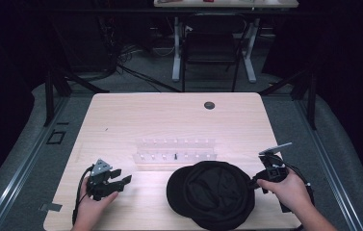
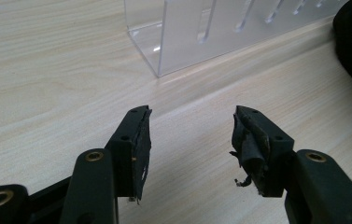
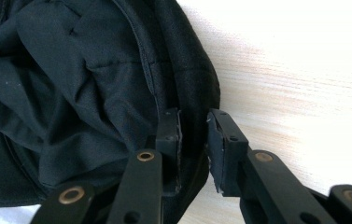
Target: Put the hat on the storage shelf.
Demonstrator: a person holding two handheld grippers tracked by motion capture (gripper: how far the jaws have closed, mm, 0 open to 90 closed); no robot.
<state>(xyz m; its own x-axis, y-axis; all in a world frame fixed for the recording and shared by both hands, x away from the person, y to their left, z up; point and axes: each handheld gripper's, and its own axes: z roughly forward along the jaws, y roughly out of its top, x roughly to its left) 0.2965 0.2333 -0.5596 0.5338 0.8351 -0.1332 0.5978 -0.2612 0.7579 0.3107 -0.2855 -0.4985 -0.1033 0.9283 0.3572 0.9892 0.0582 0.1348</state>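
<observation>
On the table (image 1: 121,115) I count one black cap (image 1: 213,192) at the near edge and one clear rack (image 1: 175,150) just behind it, my right gripper (image 3: 193,135) level with its jaws straddling the cap's rim, and my left gripper (image 2: 190,135) released, resting low, well apart.

Black cap (image 1: 211,194) — seemingly upside down — at table's near edge.

A light wooden table (image 1: 121,115) carries a clear plastic rack (image 1: 175,150) at centre and a black cap (image 1: 213,192) at lower centre
</observation>
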